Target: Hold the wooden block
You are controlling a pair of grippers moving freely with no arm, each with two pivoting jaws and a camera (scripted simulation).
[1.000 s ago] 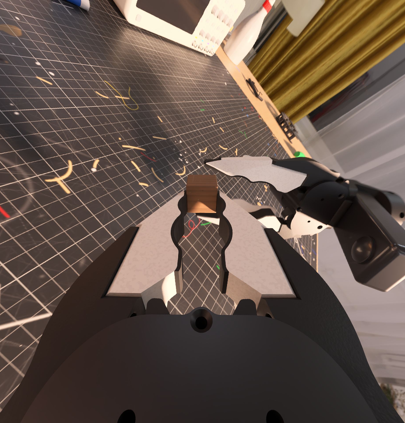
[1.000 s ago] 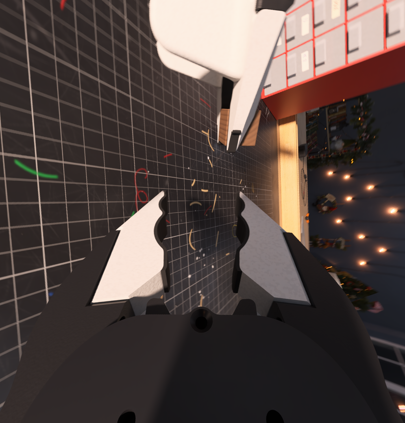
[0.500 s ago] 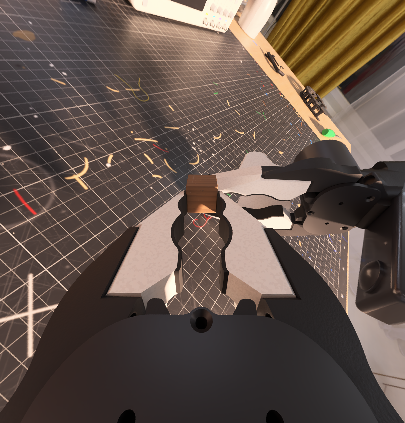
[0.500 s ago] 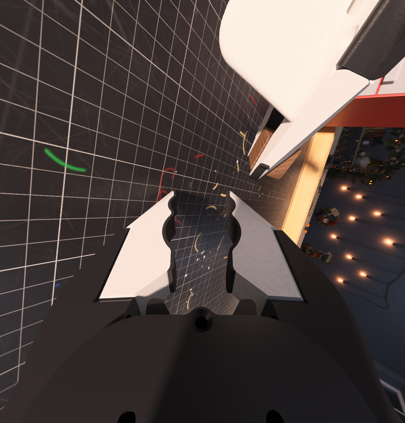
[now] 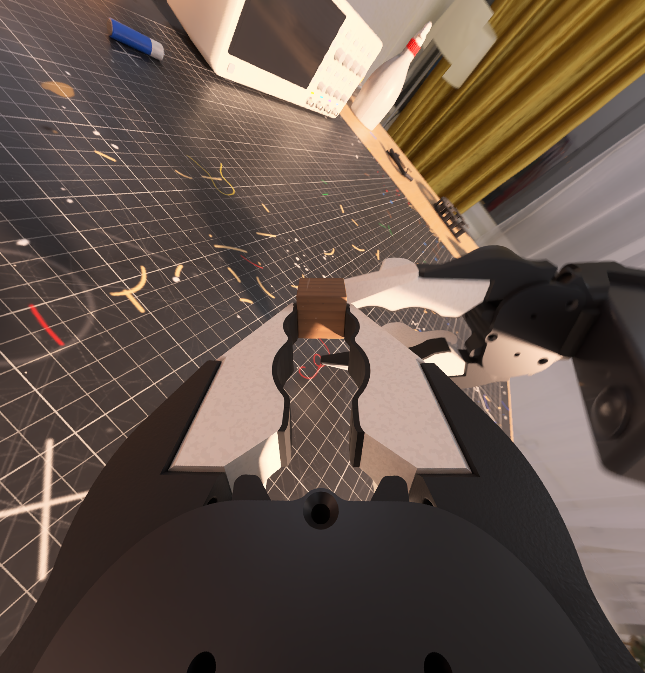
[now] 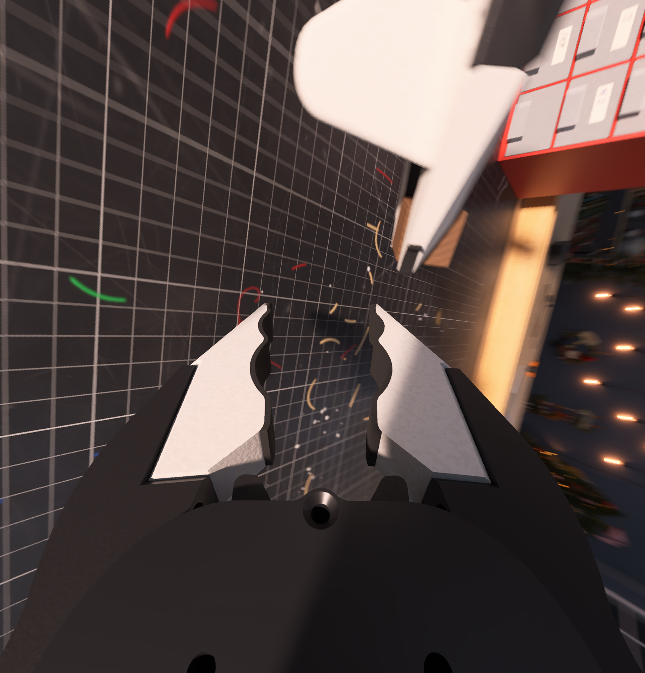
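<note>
So the left hand-held gripper (image 5: 321,316) has its two pale fingers clamped tight on the small brown ribbed wooden block (image 5: 321,313), pinched right at the tips and lifted clear above the dark gridded cutting mat on the worktop (image 5: 138,204). The right hand-held gripper (image 6: 321,316) sits just beside it with a clear gap between its fingers and nothing in them (the block's closer to the worktop's bare wooden edge than to the cream oscilloscope (image 5: 277,47) at the far corner).

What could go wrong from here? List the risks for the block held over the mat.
1. The left gripper pinches the wooden block only at its fingertips, above the cutting mat; a small slip could drop it.
2. The right gripper, open, hangs close beside the block; a sideways drift might knock it loose.
</note>
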